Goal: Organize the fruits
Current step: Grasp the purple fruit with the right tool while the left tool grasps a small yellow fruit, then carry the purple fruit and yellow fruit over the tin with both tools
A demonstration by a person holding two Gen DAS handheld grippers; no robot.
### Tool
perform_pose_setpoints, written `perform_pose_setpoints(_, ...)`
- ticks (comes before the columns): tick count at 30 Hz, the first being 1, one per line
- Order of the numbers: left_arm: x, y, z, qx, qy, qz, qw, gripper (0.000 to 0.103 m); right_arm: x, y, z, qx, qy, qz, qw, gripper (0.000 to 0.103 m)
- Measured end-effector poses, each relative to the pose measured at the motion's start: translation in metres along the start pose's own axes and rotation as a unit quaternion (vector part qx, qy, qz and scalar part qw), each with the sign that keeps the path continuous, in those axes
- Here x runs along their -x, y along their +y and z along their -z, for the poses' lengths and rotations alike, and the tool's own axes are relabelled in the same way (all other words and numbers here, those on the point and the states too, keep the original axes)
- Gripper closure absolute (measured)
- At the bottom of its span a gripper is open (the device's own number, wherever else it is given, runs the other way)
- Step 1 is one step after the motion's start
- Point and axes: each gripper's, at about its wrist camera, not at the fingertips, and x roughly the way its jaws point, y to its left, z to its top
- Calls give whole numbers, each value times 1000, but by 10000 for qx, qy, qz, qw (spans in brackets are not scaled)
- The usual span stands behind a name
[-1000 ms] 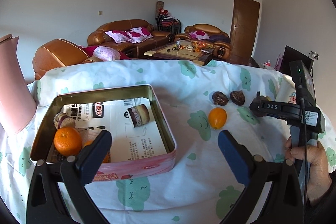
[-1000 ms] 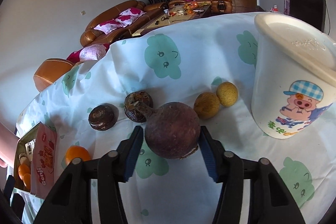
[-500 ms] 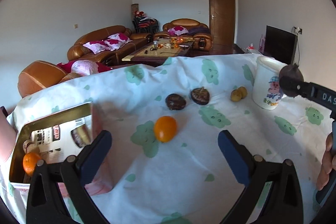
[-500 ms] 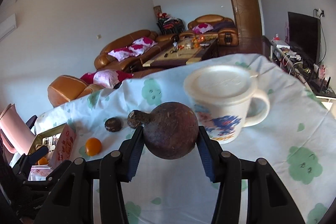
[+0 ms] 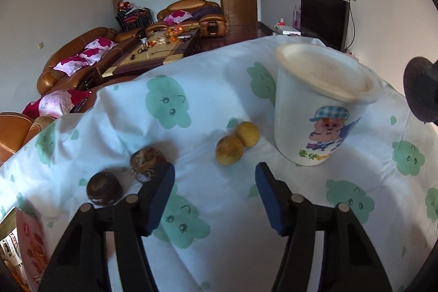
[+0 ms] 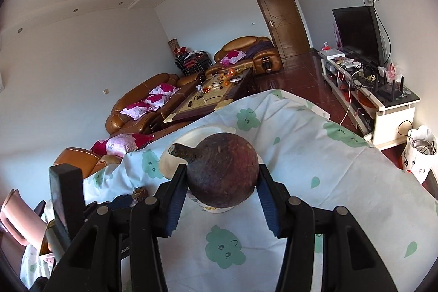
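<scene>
My right gripper (image 6: pixel 221 196) is shut on a dark brown mangosteen (image 6: pixel 223 173) with a stem, held high above the table; the fruit also shows at the right edge of the left wrist view (image 5: pixel 420 88). My left gripper (image 5: pixel 215 193) is open and empty, low over the cloth. Ahead of it lie two yellow-brown round fruits (image 5: pixel 236 142), touching each other. Two dark mangosteens (image 5: pixel 147 162) (image 5: pixel 104 188) lie to its left. The pink tin's corner (image 5: pixel 30 245) shows at the lower left.
A white lidded mug with a cartoon pig (image 5: pixel 321 106) stands right of the yellow fruits; in the right wrist view it (image 6: pixel 180 152) is mostly hidden behind the held mangosteen. The table carries a white cloth with green clouds (image 5: pixel 191 223). Sofas and a coffee table lie beyond.
My left gripper swung right and forward, from the tin and the orange to the yellow fruits and mug. My right gripper lifted the mangosteen higher, over the mug.
</scene>
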Motion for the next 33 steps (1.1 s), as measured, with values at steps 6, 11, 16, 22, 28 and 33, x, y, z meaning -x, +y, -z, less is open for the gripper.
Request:
perform_pose_setpoints(6,-28,-8,-10,-42,457,197,9988,68,2,-5,0,-70,40,-42,10000,51)
perform_pose_setpoints(11,-25,-11,-15,33,390,241,9989,74,2,-2,1,-7,32,-6,10000,51)
perform_pose_setpoints(16,-3,-6,-4,196,200,116,9995,74,1,-2,4,62,8,119,9999,51)
perform_pose_setpoints(22,47,5,32,520,-189,-29,9985,74,-3,6,11,269,4,230,9994,51)
perform_pose_setpoints(28,99,26,78,647,-448,-152,9968,74,-6,29,27,725,-17,275,9970,51)
perform_pose_setpoints(33,120,71,100,962,-533,-376,9932,74,-10,49,41,1109,51,356,9932,51)
